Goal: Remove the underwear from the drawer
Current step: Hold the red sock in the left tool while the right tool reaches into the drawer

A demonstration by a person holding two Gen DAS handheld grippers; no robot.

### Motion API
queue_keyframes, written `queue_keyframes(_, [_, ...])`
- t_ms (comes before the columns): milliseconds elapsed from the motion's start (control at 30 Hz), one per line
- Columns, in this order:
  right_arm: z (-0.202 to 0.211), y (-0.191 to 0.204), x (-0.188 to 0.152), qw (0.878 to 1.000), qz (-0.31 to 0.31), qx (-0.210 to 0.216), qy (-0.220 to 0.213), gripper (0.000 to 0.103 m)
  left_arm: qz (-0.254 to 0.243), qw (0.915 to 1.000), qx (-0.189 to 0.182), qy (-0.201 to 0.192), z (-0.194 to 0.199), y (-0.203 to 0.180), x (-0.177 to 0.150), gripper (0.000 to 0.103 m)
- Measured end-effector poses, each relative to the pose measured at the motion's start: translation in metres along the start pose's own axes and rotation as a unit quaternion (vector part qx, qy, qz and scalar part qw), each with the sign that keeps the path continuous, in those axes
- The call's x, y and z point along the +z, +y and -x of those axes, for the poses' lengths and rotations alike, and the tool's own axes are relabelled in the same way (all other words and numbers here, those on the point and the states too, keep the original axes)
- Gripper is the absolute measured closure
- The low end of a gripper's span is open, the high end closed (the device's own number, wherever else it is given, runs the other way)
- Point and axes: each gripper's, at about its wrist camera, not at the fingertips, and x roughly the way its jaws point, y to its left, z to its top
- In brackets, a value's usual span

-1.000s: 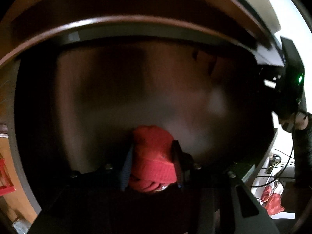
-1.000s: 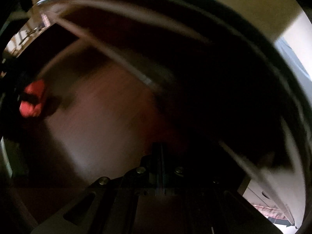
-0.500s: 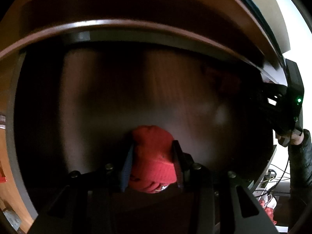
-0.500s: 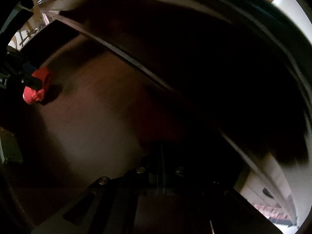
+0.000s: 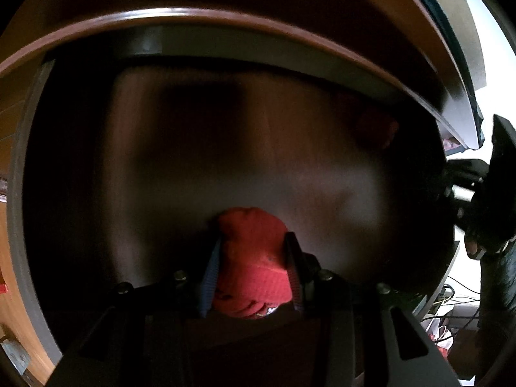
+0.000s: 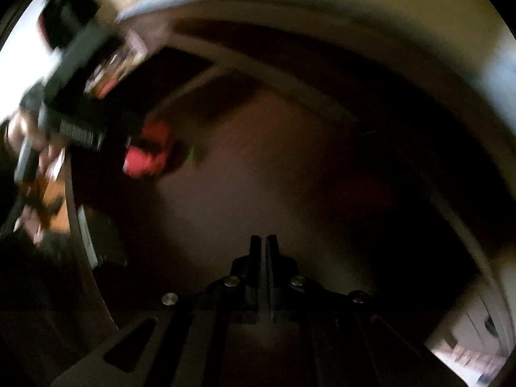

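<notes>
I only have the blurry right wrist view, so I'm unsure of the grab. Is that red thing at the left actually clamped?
Observer: Yes. The left tongs pinch the red knitted fabric bundle from both sides.
Operator: Is it clear of the drawer?
Observer: No, the dark wooden drawer floor lies right behind it.
Operator: Where does the right tool sit?
Observer: At the drawer's right edge, a hand gripping it.

Tangled cables (image 5: 458, 300), wooden floor (image 5: 19, 319)
</notes>
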Motion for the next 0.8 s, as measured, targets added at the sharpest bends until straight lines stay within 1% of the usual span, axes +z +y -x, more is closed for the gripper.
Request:
queue_keyframes(33, [0.014, -0.009, -0.005, 0.999, -0.021, -0.023, -0.022, 0.099, 0.0, 1.0, -0.002, -0.003, 0.001, 0.0, 0.0, 0.065])
queue_keyframes(100, [0.02, -0.024, -0.009, 0.997, -0.046, -0.044, -0.031, 0.099, -0.002, 1.0, 0.003, -0.005, 0.001, -0.001, 0.001, 0.065])
queue_keyframes(133, [0.022, -0.034, -0.012, 0.996, -0.065, -0.048, -0.031, 0.098, -0.003, 0.9999, 0.009, -0.005, 0.0, 0.0, 0.001, 0.065])
queue_keyframes(167, [0.012, -0.037, -0.016, 0.996, -0.071, -0.048, -0.028, 0.098, -0.004, 0.9999, 0.014, -0.004, 0.003, 0.014, -0.001, 0.065])
queue_keyframes(200, [0.001, -0.04, -0.019, 0.996, -0.071, -0.05, -0.025, 0.098, -0.004, 0.9999, 0.016, -0.003, 0.002, 0.015, -0.001, 0.065])
queue_keyframes(300, [-0.013, -0.04, -0.025, 0.996, -0.038, -0.077, -0.018, 0.098, -0.002, 0.9998, 0.017, -0.007, 0.0, 0.012, -0.003, 0.065])
queue_keyframes(333, [-0.004, -0.038, -0.02, 0.996, -0.026, -0.088, -0.018, 0.098, -0.002, 0.9997, 0.022, -0.006, -0.001, 0.012, -0.004, 0.065])
queue_keyframes(400, [-0.005, -0.031, -0.016, 0.992, 0.002, -0.121, -0.016, 0.098, -0.004, 0.9996, 0.026, -0.006, -0.002, 0.004, -0.005, 0.065])
queue_keyframes(433, [-0.016, -0.026, -0.014, 0.989, 0.027, -0.148, -0.011, 0.098, -0.004, 0.9996, 0.026, -0.006, -0.005, -0.001, -0.005, 0.065])
queue_keyframes(500, [-0.029, -0.017, -0.01, 0.983, 0.057, -0.177, -0.002, 0.096, -0.005, 0.9996, 0.026, -0.006, -0.002, 0.005, 0.0, 0.065])
queue_keyframes(533, [-0.035, -0.008, -0.009, 0.977, 0.083, -0.198, 0.007, 0.087, -0.004, 0.9996, 0.026, -0.006, -0.012, -0.012, 0.0, 0.065])
queue_keyframes(567, [-0.041, -0.003, -0.008, 0.973, 0.099, -0.208, 0.013, 0.076, -0.004, 0.9997, 0.024, -0.006, -0.016, -0.017, 0.001, 0.065])
queue_keyframes(600, [-0.047, 0.003, -0.008, 0.967, 0.121, -0.224, 0.019, 0.047, -0.004, 0.9997, 0.024, -0.005, -0.016, -0.018, 0.001, 0.065])
queue_keyframes(633, [-0.056, 0.009, -0.007, 0.964, 0.138, -0.227, 0.024, 0.038, -0.004, 0.9997, 0.023, -0.005, -0.016, -0.02, 0.001, 0.065])
queue_keyframes(667, [-0.072, 0.018, -0.009, 0.96, 0.15, -0.236, 0.028, 0.036, -0.004, 0.9997, 0.023, -0.004, -0.017, -0.02, 0.002, 0.065])
queue_keyframes(700, [-0.08, 0.022, -0.01, 0.95, 0.169, -0.261, 0.036, 0.036, -0.005, 0.9997, 0.022, -0.003, -0.018, -0.021, 0.002, 0.065])
queue_keyframes(733, [-0.101, 0.029, -0.01, 0.942, 0.181, -0.28, 0.044, 0.036, -0.005, 0.9998, 0.021, -0.002, -0.017, -0.02, 0.003, 0.065])
queue_keyframes(767, [-0.121, 0.035, -0.011, 0.937, 0.189, -0.29, 0.05, 0.036, -0.006, 0.9998, 0.021, -0.001, -0.018, -0.02, 0.003, 0.065])
queue_keyframes(800, [-0.128, 0.038, -0.012, 0.933, 0.194, -0.298, 0.054, 0.036, -0.007, 0.9998, 0.021, -0.001, -0.018, -0.02, 0.003, 0.065])
